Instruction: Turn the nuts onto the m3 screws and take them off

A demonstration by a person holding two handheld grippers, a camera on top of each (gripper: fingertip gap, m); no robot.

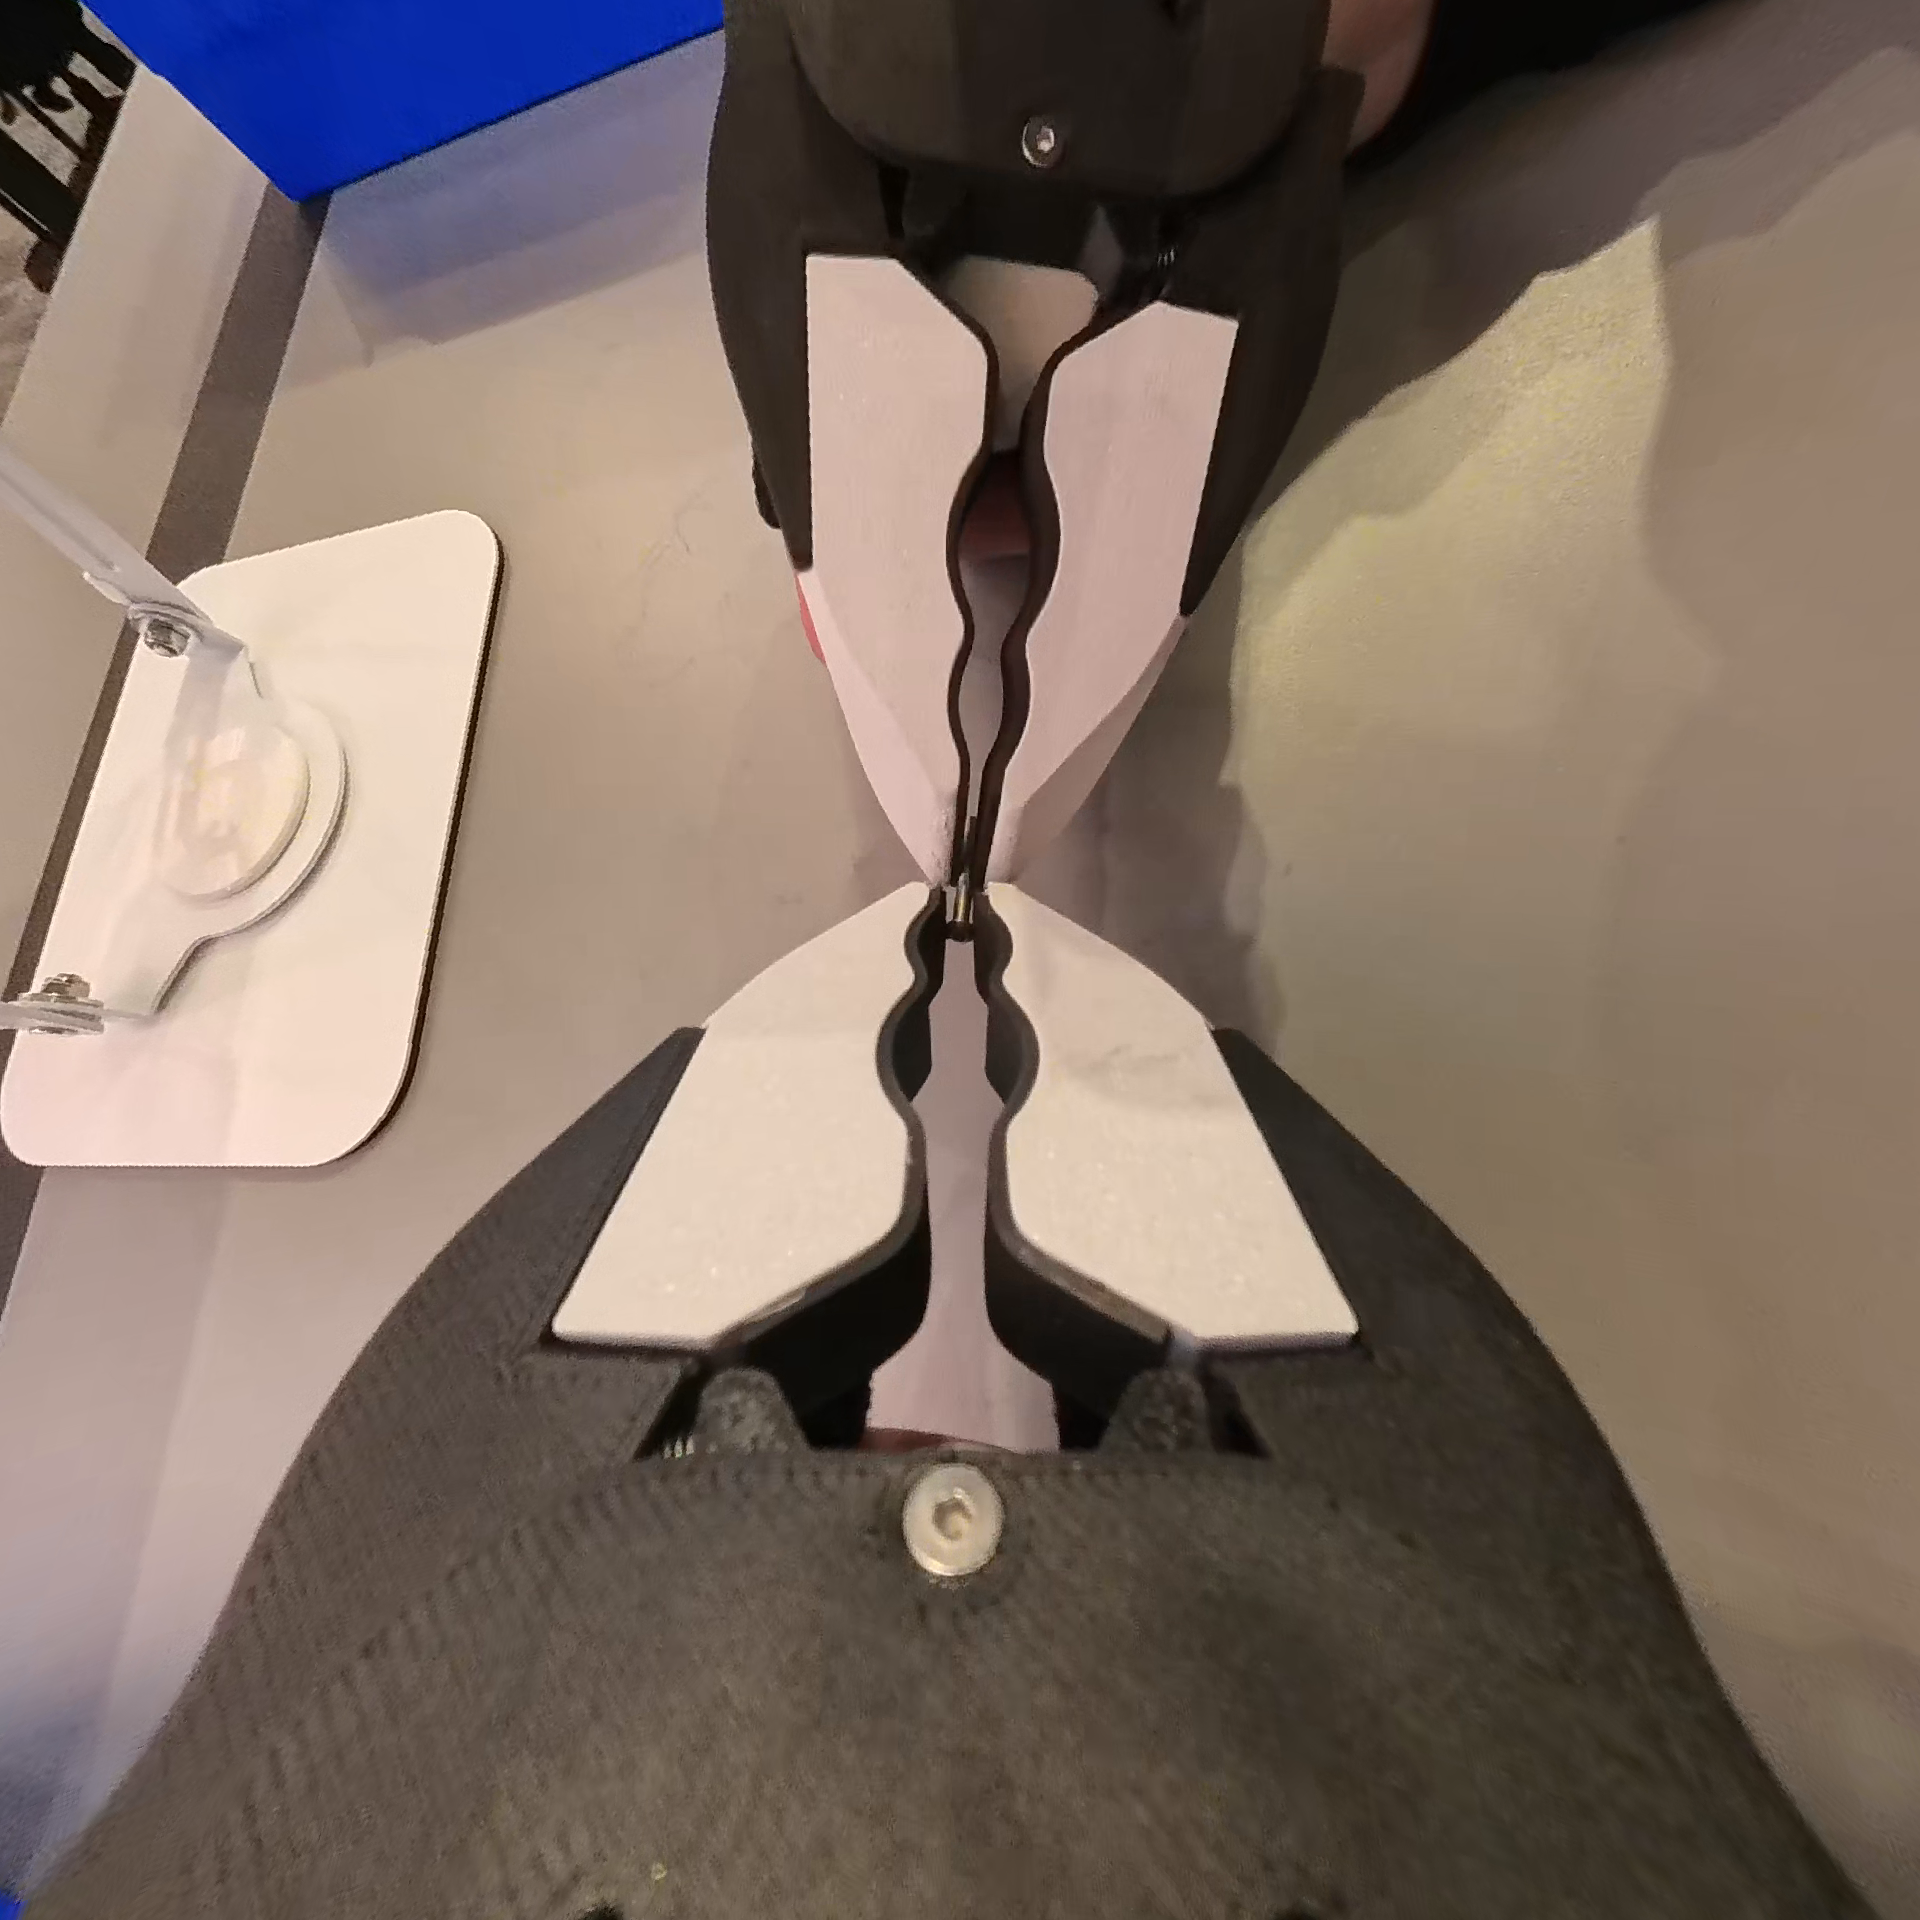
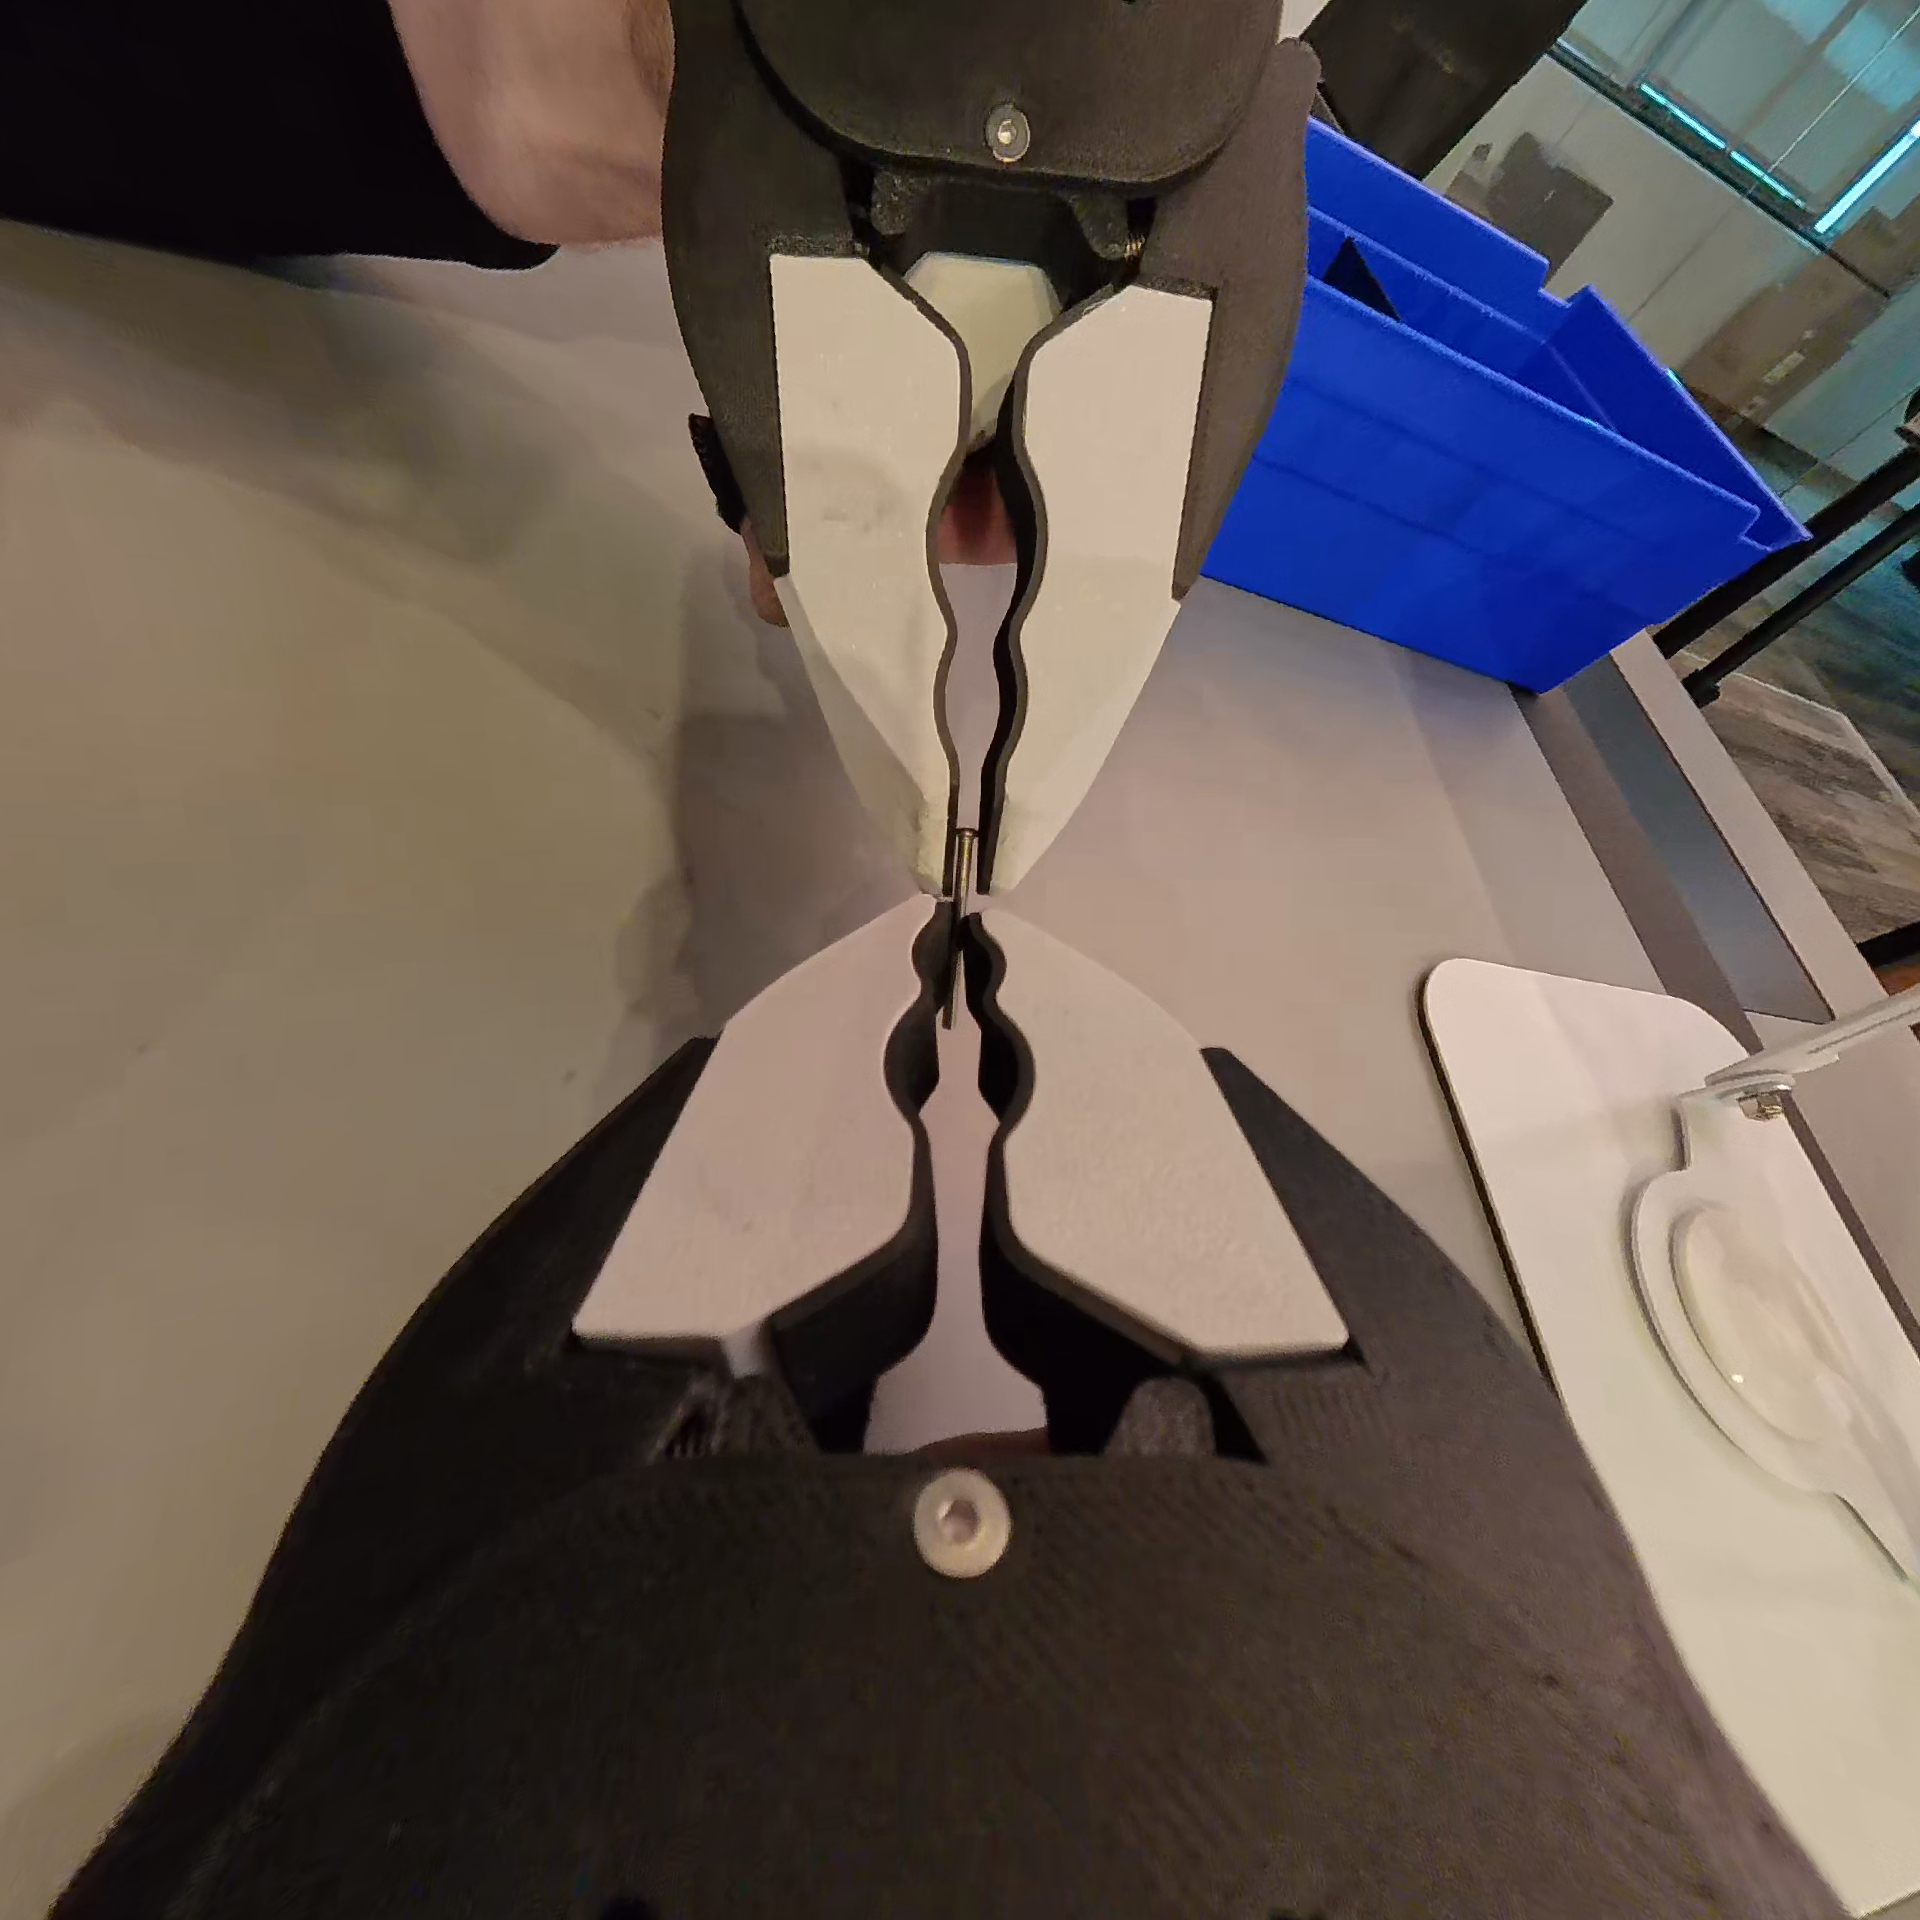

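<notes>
My two grippers meet tip to tip above the grey table. In the left wrist view my left gripper is shut on a tiny silver nut, and the right gripper comes in from the top. In the right wrist view my right gripper is shut on a thin dark screw that lies between its pads. The left gripper faces it from above with the small silver nut in its tips. The parts are very small, and where nut and screw join is hidden by the fingertips.
A white board with a clear acrylic bracket and small bolts lies at the table's edge; it also shows in the right wrist view. Blue bins stand at the far side, and one shows in the left wrist view. A person's hand holds the far gripper. Left and right tips are no more than a few centimetres apart.
</notes>
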